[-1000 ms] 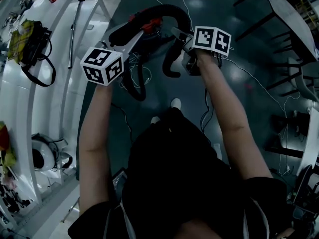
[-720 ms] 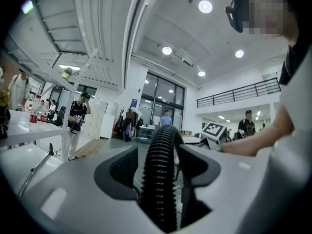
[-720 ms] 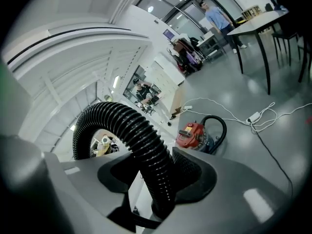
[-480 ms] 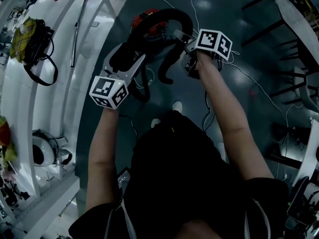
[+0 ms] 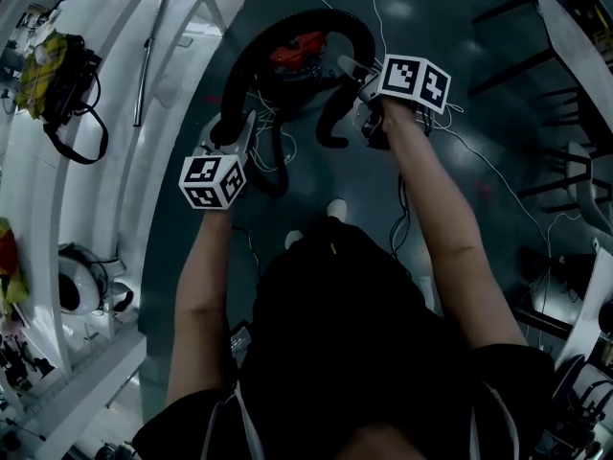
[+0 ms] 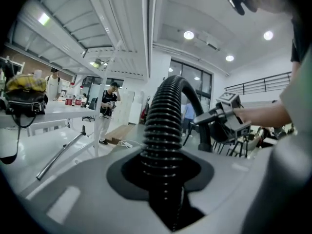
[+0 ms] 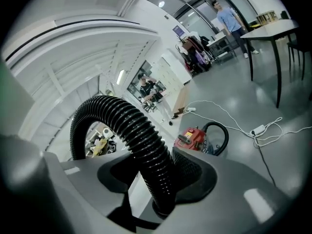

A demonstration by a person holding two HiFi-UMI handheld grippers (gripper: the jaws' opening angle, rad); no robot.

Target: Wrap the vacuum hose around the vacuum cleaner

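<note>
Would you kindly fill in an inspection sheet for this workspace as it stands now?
Surface: glossy grey floor.
Job's things: black vacuum hose arcs between both grippers; red vacuum cleaner on the floor below.
Clutter: bag and metal tube on white shelving.
Grippers: left gripper jaws have just been closing on the hose; right gripper shut on it.
Cables: white cables across the floor.
Surroundings: table, chairs, people far off.

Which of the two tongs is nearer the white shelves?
The left tongs, beside the white shelves; their jaws have just been closing on the black hose. The right tongs hold it over the dark floor.
</note>
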